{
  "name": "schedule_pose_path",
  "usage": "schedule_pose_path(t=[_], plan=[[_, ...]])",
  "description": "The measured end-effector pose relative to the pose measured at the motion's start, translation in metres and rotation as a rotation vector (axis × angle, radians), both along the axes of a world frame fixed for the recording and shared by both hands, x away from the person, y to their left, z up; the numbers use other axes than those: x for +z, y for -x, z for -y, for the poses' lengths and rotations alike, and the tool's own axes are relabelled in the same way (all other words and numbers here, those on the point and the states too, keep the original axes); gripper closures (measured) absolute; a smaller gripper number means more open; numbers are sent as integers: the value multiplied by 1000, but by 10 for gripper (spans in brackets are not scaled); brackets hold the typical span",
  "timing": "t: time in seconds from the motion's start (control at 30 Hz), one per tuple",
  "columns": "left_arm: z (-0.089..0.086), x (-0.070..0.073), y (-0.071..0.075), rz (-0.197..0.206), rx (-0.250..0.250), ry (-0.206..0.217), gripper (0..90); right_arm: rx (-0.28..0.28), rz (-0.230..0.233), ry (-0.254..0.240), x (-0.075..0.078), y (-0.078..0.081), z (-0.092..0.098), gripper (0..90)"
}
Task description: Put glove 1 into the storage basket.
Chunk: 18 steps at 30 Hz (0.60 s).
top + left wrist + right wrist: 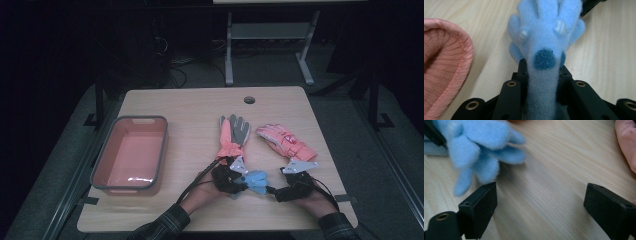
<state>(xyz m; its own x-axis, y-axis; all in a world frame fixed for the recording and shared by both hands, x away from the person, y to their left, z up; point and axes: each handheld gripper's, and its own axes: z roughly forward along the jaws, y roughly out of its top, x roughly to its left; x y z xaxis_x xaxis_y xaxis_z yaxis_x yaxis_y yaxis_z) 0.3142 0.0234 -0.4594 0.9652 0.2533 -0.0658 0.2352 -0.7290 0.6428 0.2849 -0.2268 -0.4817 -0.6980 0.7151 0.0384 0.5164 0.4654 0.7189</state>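
A fluffy light-blue glove (256, 179) lies near the table's front edge, between my two grippers. My left gripper (239, 181) is shut on its cuff end. In the left gripper view the black jaws of the left gripper (542, 72) squeeze the blue glove (544, 37) narrow, and its fingers spread out beyond them. My right gripper (281, 184) stands open just right of the glove. In the right gripper view the right gripper (540, 200) holds only bare wood between its jaws. The blue glove's fingers (474, 142) hang at the upper left, beyond the left jaw.
A pink and grey work glove (232, 132) lies flat mid-table, its pink cuff (446, 62) beside my left gripper. A pink padded glove (285, 142) lies to its right. A salmon bin with a grey rim (162, 150) stands at the left.
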Motion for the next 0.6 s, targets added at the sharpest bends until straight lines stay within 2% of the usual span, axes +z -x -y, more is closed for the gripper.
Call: schedule_pose_path(t=[0.13, 0.2, 0.27, 0.3, 0.33, 0.5, 0.6], plan=[[0, 4, 1, -11, -9, 5, 722, 0, 0, 0, 0, 0, 0, 109], [-1, 7, 1, -32, -3, 28, 724, 0, 0, 0, 0, 0, 0, 109], [-3, 11, 0, -37, -8, 27, 725, 0, 0, 0, 0, 0, 0, 109], [-5, 15, 0, -42, -1, 44, 726, 0, -1, 0, 0, 0, 0, 109], [-5, 15, 0, -42, -1, 44, 726, 0, -1, 0, 0, 0, 0, 109], [-16, 28, -4, -70, 16, 59, 725, 0, 0, 0, 0, 0, 0, 109], [-21, 32, -6, -73, 22, 61, 725, 0, -1, -1, 0, 0, 0, 109]])
